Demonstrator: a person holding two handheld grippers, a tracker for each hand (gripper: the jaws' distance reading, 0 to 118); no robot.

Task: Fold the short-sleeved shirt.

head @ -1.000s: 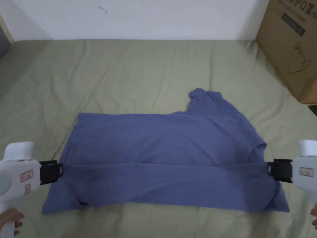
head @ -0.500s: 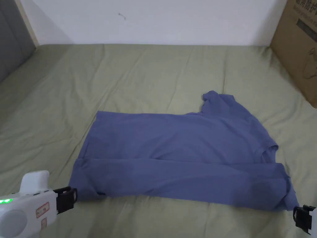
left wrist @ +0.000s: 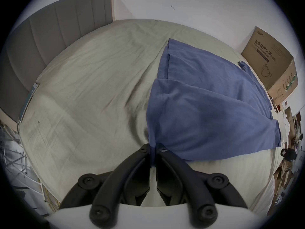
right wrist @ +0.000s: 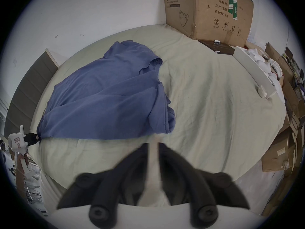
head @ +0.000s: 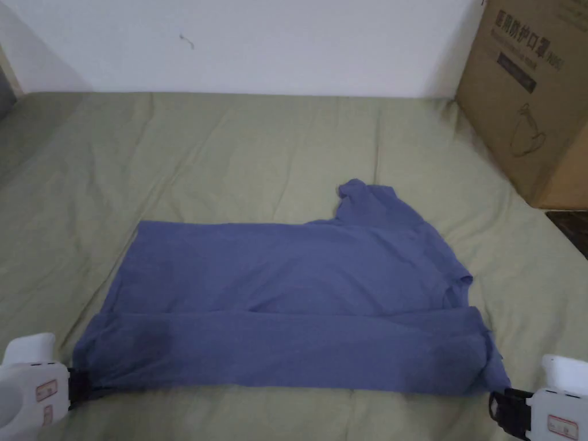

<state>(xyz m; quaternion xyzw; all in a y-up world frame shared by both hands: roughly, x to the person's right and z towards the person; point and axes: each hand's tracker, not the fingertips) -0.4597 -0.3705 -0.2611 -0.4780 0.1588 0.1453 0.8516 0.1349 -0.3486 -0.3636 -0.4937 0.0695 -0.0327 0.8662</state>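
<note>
Green bed (head: 258, 149), one blue shirt (head: 287, 310), left tool (left wrist: 153, 147) pinching its corner, right tool (right wrist: 153, 144) slightly parted, empty

Left hand-held gripper (left wrist: 153, 147) at frame bottom centre, jaws clamped on blue shirt (left wrist: 206, 117) corner; shirt spreads right across bed (left wrist: 90, 92).

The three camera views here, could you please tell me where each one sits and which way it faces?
Head view: on the person's head, looking down across the bed at the blue shirt; left gripper and right gripper at the bottom corners.
Left gripper view: rides the left gripper, facing along the shirt; own jaws pinch its corner.
Right gripper view: rides the right gripper, facing the shirt's collar end; own jaws slightly parted, off the cloth.
Shared: both gripper views show the shirt and the cardboard box.
</note>
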